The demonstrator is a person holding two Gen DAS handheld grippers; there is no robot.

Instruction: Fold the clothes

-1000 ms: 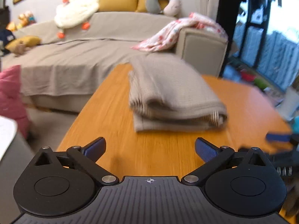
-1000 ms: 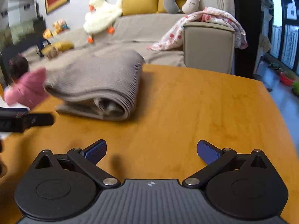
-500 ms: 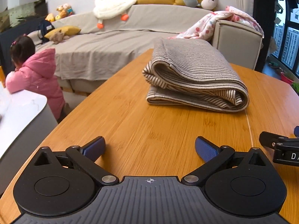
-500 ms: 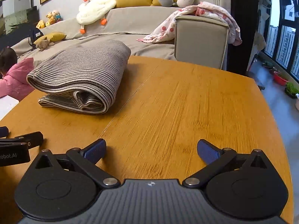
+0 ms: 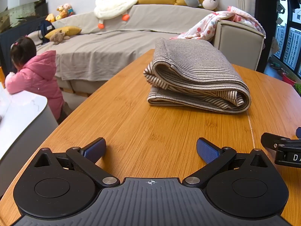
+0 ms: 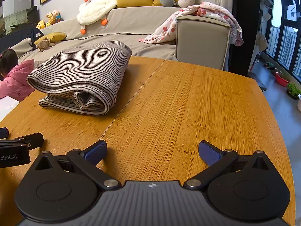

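A grey and cream striped garment (image 5: 195,75) lies folded in a thick bundle on the wooden table (image 5: 150,128), towards its far side. It also shows in the right wrist view (image 6: 82,77), at the left. My left gripper (image 5: 150,149) is open and empty, low over the table, well short of the bundle. My right gripper (image 6: 153,152) is open and empty too, over the table to the right of the bundle. Each gripper's body shows at the edge of the other's view.
A grey sofa (image 5: 116,43) with a plush goose (image 5: 114,1) and a floral blanket (image 5: 212,24) stands behind the table. A child in a pink coat (image 5: 35,77) leans on a white counter (image 5: 17,116) at the left. Windows are at the right.
Both grippers have drawn back from the folded bundle and settled. The views were blurred a second ago and are steady now. The bundle has not moved.
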